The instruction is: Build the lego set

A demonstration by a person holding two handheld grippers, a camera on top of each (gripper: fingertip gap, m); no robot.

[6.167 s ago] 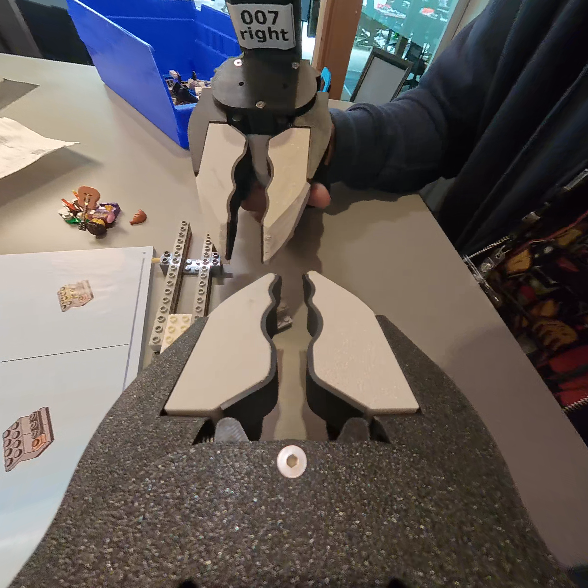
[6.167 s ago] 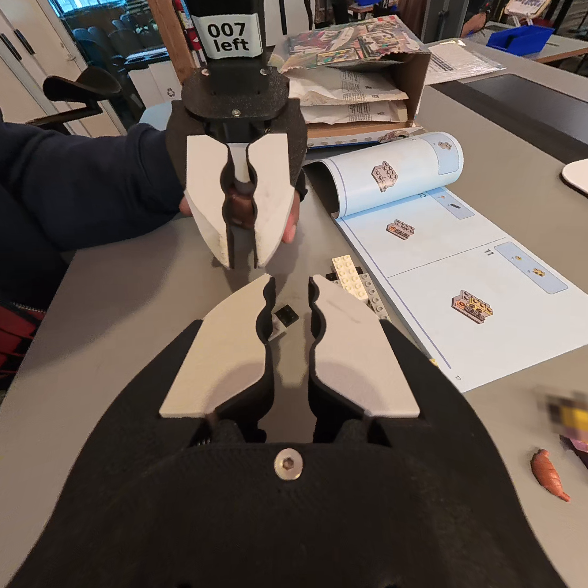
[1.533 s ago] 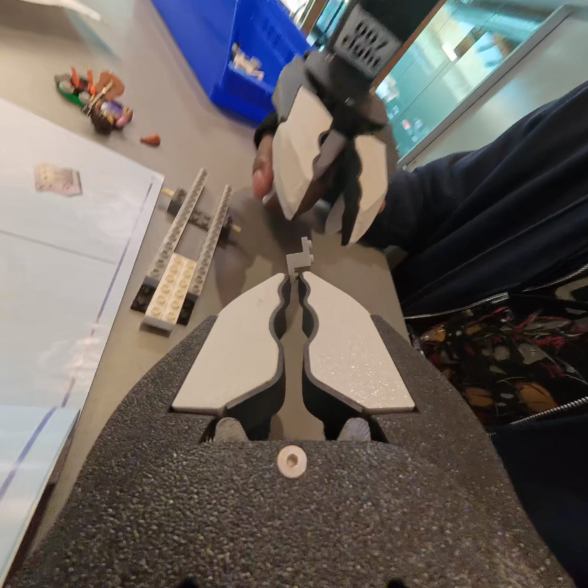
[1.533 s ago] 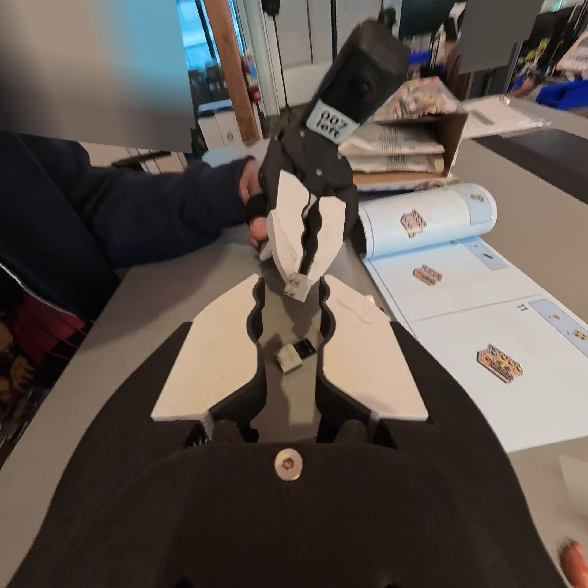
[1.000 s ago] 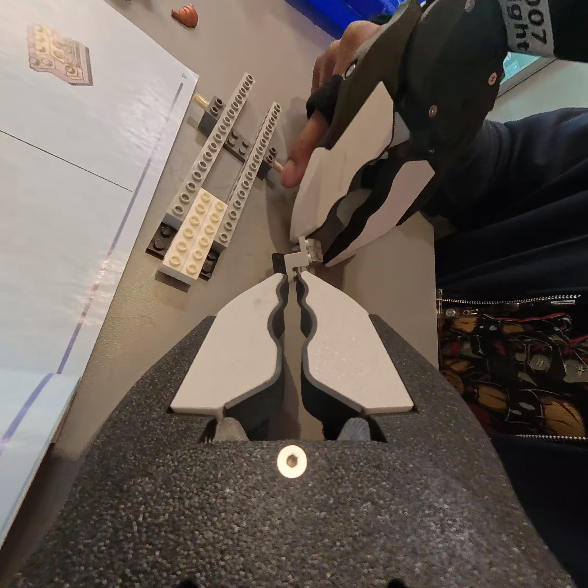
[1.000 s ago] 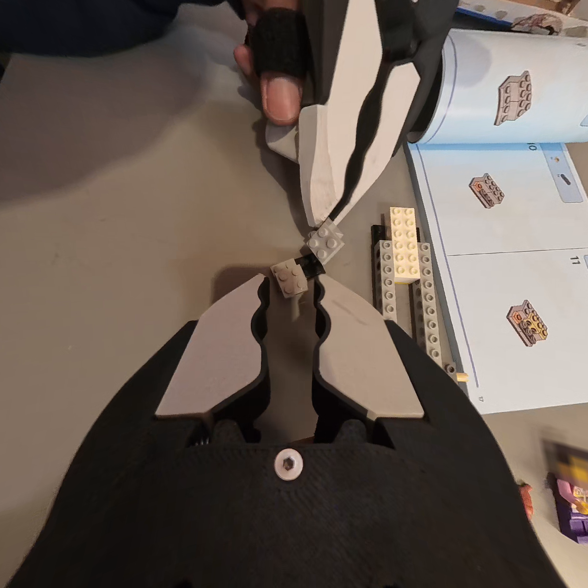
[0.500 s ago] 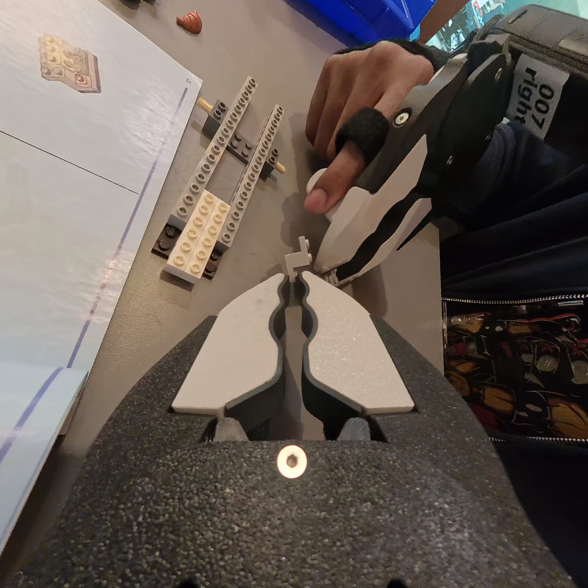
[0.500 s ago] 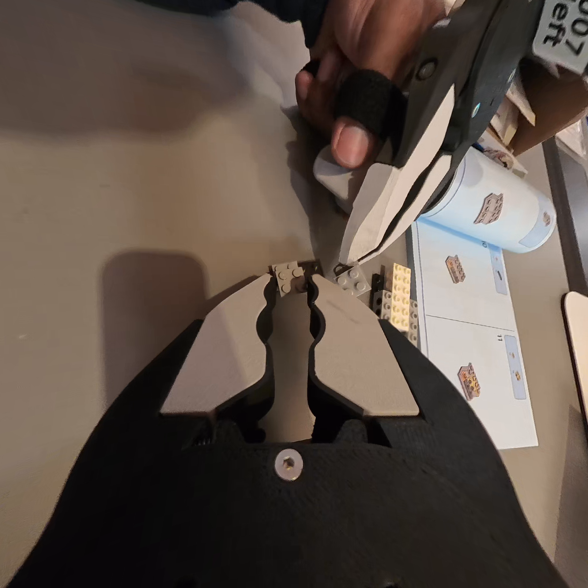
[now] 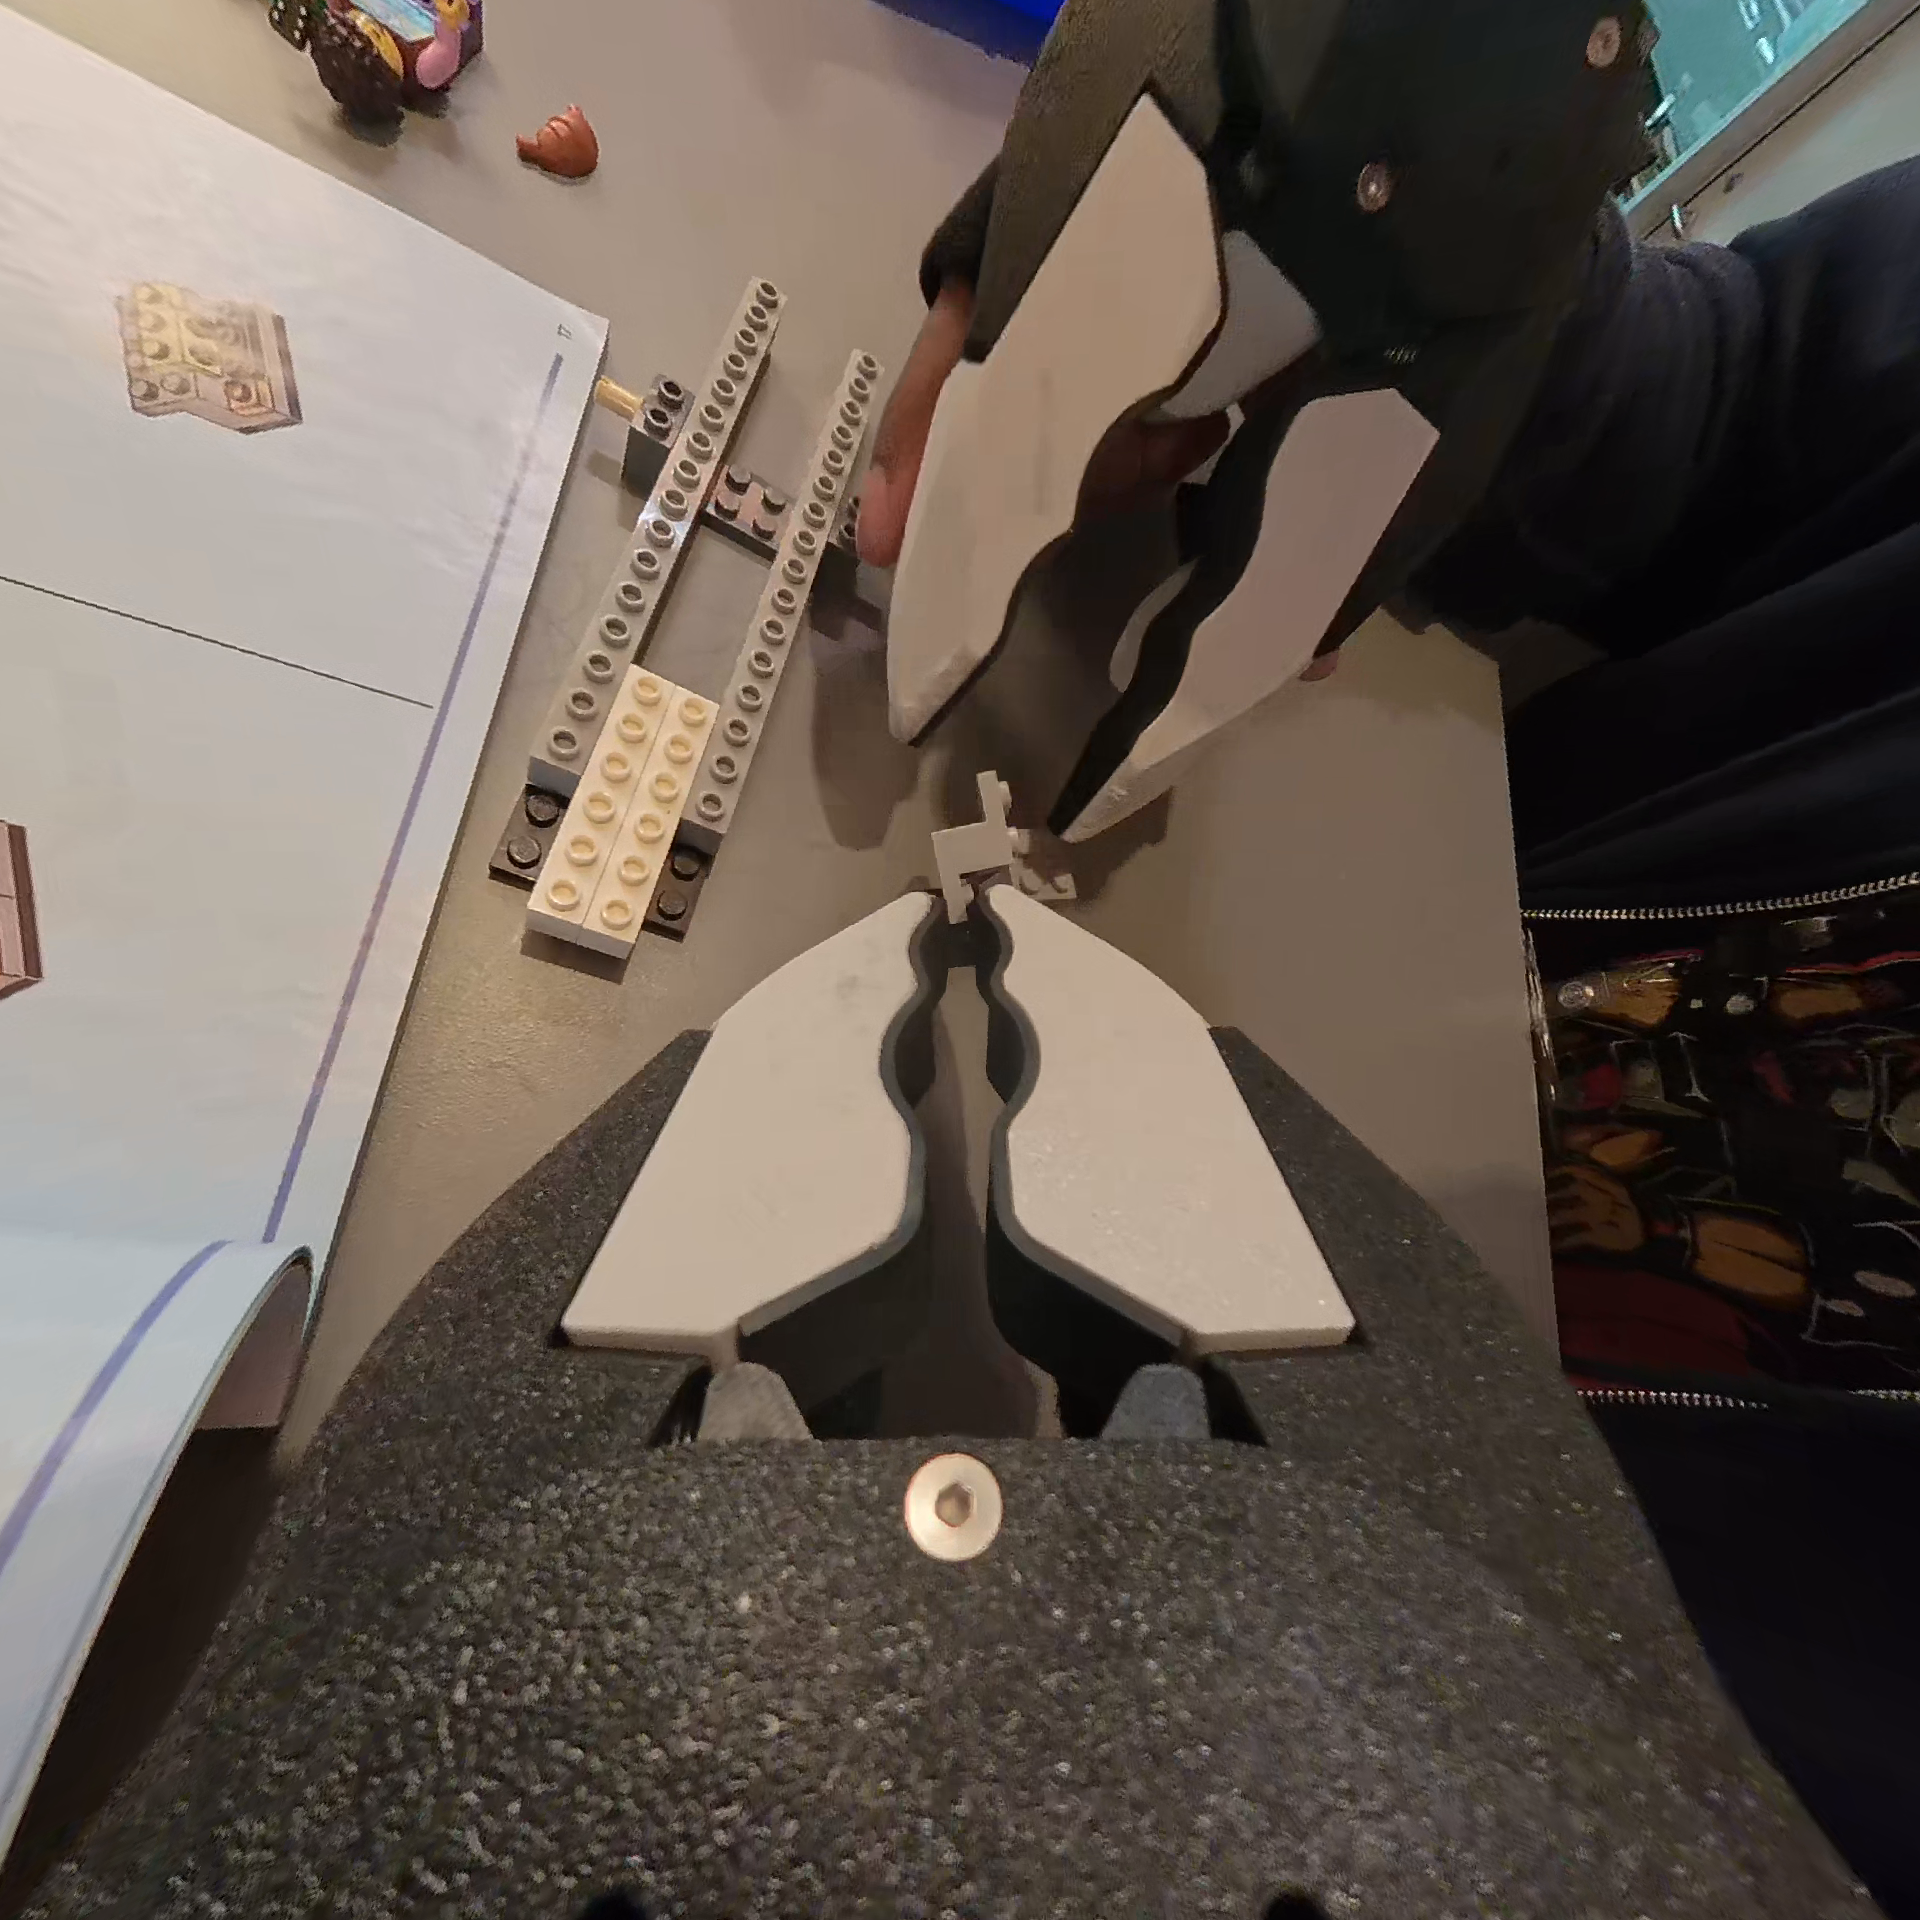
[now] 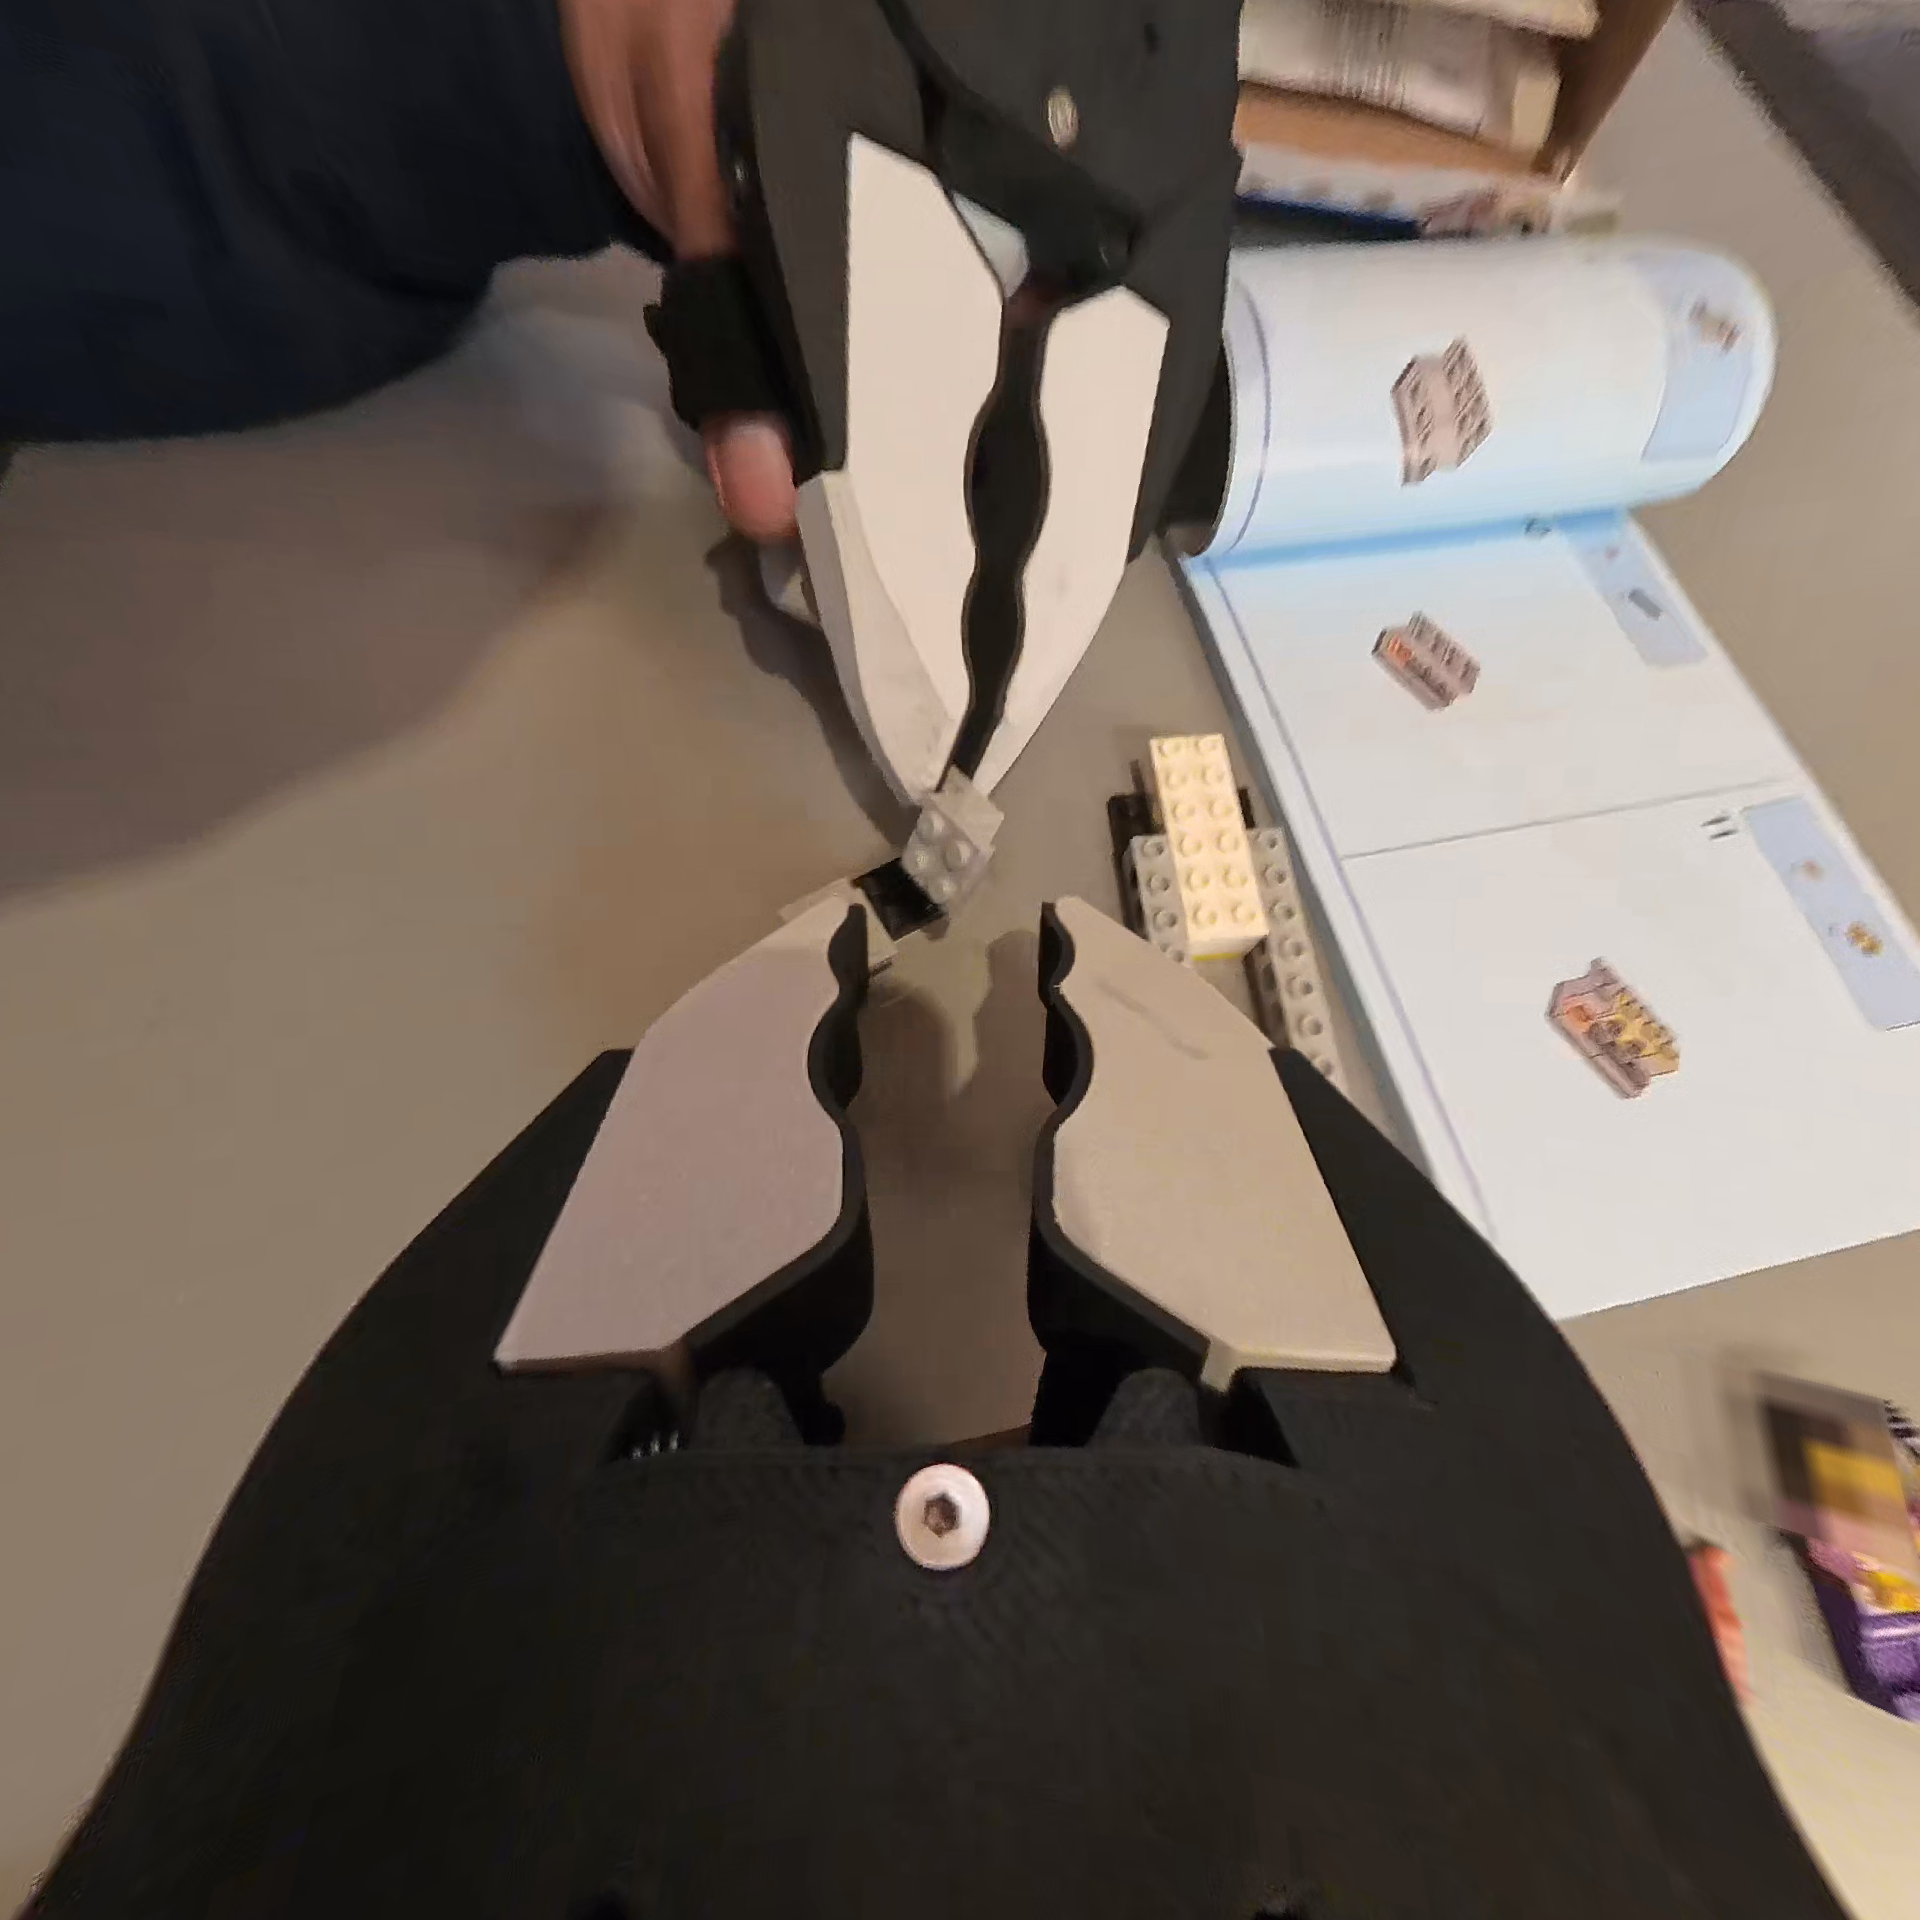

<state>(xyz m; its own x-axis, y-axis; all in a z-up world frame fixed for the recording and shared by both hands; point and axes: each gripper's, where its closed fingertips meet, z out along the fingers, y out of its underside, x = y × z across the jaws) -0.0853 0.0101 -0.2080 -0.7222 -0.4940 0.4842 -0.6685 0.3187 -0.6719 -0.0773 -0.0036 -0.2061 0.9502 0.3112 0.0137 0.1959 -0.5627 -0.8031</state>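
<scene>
Change since half a second ago: right gripper [image 10: 951, 920] then had its fingertips close about the small light grey studded plastic plate with black piece [image 10: 902, 902] on the grey table [image 10: 364, 831]; they have since spread apart, and that piece now lies loose on the table. Left gripper [image 9: 963, 902] keeps its pinch unchanged

Left gripper: jaws all but closed, both pads pressed on the thin lower edge of a small light grey stepped plastic brick [image 9: 975, 847], which is lifted clear of the table. The brick juts forward from the fingertips, its long axis roughly in line with the fingers; in the right wrist view its studded face [image 10: 951, 836] turns toward that camera

Right gripper: jaws open, a wide gap of bare table between the tips, nothing gripped. The plate with black piece sits at the tip of its left finger [image 10: 821, 935], partly hidden under it; contact cannot be told. The held brick hangs just beyond that piece, ahead of the gap

Beyond the left gripper's tips, to their left: a grey and cream stud-beam assembly on black plates [image 9: 665, 717], its long axis running away from the jaws, lying flat. Farther left: an open pale blue instruction booklet [image 9: 208, 727]. Far end: a small brown curved piece [image 9: 561, 140]
</scene>
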